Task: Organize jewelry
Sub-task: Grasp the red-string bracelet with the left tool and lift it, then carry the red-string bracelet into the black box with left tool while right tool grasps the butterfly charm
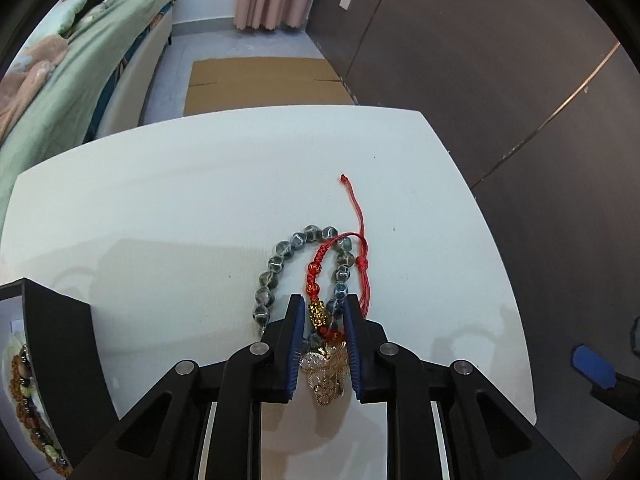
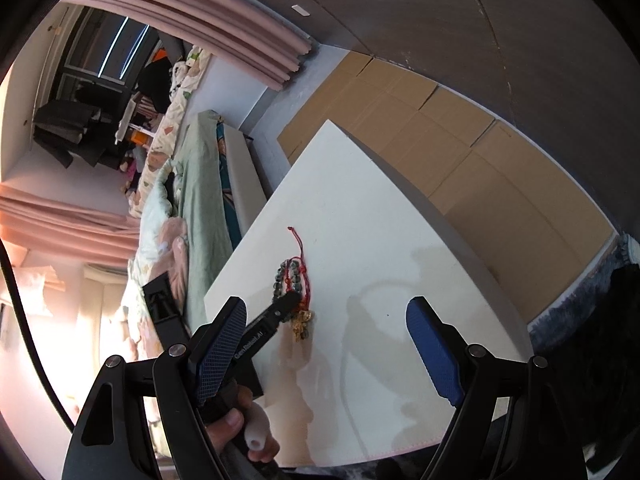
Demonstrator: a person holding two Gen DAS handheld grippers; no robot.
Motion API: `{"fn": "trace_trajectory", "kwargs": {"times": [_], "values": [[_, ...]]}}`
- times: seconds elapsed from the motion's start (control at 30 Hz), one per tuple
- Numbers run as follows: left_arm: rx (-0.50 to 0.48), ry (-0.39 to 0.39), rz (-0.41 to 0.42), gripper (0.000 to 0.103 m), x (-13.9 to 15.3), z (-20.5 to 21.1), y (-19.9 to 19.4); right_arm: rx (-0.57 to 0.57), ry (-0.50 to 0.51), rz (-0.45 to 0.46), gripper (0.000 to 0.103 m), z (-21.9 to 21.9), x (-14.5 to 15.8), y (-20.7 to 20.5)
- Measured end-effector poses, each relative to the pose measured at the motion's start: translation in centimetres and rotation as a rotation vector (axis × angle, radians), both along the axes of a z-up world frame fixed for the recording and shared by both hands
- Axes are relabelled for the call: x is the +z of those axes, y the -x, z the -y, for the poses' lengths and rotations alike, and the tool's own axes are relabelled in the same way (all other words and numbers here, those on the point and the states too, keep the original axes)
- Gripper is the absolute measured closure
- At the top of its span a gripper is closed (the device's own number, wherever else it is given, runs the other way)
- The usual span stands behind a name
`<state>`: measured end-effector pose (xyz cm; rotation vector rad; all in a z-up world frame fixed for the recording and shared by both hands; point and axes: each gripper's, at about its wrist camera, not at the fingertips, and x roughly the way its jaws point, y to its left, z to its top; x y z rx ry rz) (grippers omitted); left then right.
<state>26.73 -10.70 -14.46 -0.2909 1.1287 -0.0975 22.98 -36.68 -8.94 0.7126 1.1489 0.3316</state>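
A pile of jewelry lies on the white table (image 1: 160, 208): a grey bead bracelet (image 1: 276, 268), a red cord bracelet (image 1: 362, 240) with a gold charm (image 1: 318, 314), and a gold pendant piece (image 1: 330, 372). My left gripper (image 1: 322, 320) straddles the red cord and gold charm, its jaws narrowly apart around them. In the right wrist view the same pile (image 2: 296, 292) lies mid-table with the left gripper (image 2: 288, 306) on it. My right gripper (image 2: 326, 320) is wide open and empty, held above the table's near part.
A black jewelry box (image 1: 52, 344) with bead strings inside stands at the table's left edge. A bed with green bedding (image 1: 80, 60) is to the left, flat cardboard (image 1: 264, 84) on the floor beyond the table, and a dark wall (image 1: 500, 60) to the right.
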Motion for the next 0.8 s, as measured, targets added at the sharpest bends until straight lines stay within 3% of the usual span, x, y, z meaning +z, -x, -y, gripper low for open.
{"fn": "trace_trajectory", "kwargs": {"times": [0.07,0.33,0.6,0.8], "values": [[0.009,0.021,0.006,0.095,0.1,-0.4,0.1,0.011,0.014,-0.006,0.022,-0.5,-0.2,-0.1],[-0.011,0.056,0.097,0.095,4.0,-2.1,1.6,0.084,0.036,-0.042,0.034,-3.0,-1.6,-0.7],[-0.043,0.124,0.193,0.095,7.5,-4.1,4.1,0.170,0.095,-0.046,0.036,-6.2,-2.4,-0.9],[-0.032,0.185,0.264,0.095,9.4,-6.6,6.1,0.279,0.202,-0.005,0.036,-9.0,-2.4,-0.6]]}}
